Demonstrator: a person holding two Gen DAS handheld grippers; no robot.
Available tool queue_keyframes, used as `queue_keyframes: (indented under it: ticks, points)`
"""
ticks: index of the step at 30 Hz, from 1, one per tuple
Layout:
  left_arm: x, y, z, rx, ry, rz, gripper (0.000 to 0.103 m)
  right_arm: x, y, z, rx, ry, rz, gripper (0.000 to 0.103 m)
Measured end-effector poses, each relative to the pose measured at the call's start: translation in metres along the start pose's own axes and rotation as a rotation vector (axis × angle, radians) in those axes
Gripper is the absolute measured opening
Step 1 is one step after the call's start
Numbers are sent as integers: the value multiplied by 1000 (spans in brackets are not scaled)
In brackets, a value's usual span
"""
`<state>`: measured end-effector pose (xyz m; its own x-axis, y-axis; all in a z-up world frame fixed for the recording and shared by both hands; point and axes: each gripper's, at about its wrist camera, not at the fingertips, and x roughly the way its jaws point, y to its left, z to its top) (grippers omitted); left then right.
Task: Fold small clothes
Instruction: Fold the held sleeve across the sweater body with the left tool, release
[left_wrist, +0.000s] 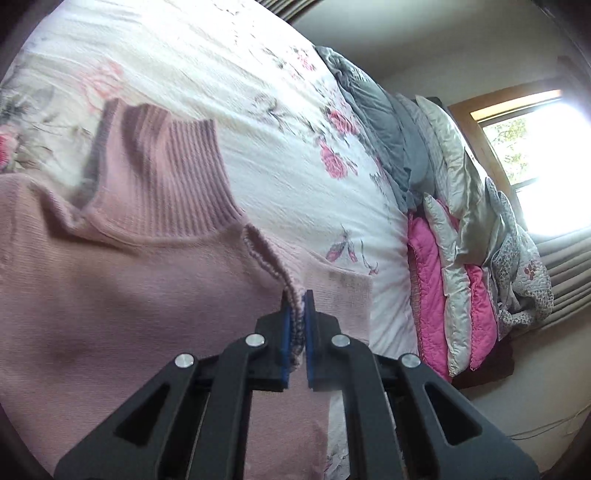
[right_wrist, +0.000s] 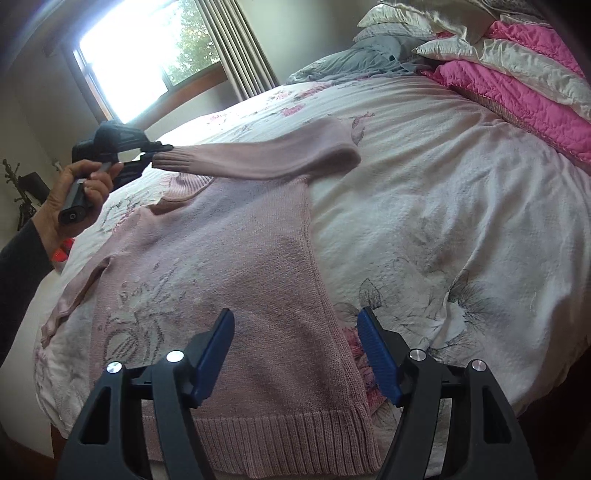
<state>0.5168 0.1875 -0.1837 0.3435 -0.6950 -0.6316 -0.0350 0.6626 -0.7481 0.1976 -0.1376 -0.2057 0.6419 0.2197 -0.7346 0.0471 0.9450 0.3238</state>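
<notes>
A pink knit sweater (right_wrist: 236, 266) lies flat on the bed (right_wrist: 461, 206), its ribbed hem just under the right tongs (right_wrist: 295, 354) and its collar (left_wrist: 162, 170) at the far end. The left tongs (left_wrist: 298, 325) are pinched shut on the ribbed cuff of one sleeve (right_wrist: 258, 158), which hangs stretched above the sweater's chest, lifted clear of the bed and drawn across toward the person's hand (right_wrist: 79, 192). The right tongs stand wide apart and hold nothing, poised over the hem's right corner. By my reading the step in hand is the first sleeve fold: the sleeve is being carried inward over the body. The next move calls for laying that sleeve down flat across the chest, then letting go; the right tongs are well placed to pin or take the hem afterwards. The other sleeve (right_wrist: 70, 299) trails off to the left of the right tongs and is partly bunched at the bed's edge, so its cuff is hard to make out. The hem's near edge is cut off behind the right tongs, and the window glare washes out detail beyond the left tongs. Piled bedding (right_wrist: 517, 74) lies well apart, beyond the sweater.
</notes>
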Motion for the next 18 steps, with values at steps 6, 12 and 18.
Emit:
queue_keyframes:
  ticks: [6,12,18]
  points:
    - [-57,37,11,-28,-53,63,4,-12,17,-3,-24,-8,1,70]
    - [-83,75,11,-82,-48,87,4,-19,33,-8,-51,-5,-4,70]
    - [-98,107,13,-130,-48,95,4,-23,46,-13,-71,1,-7,70]
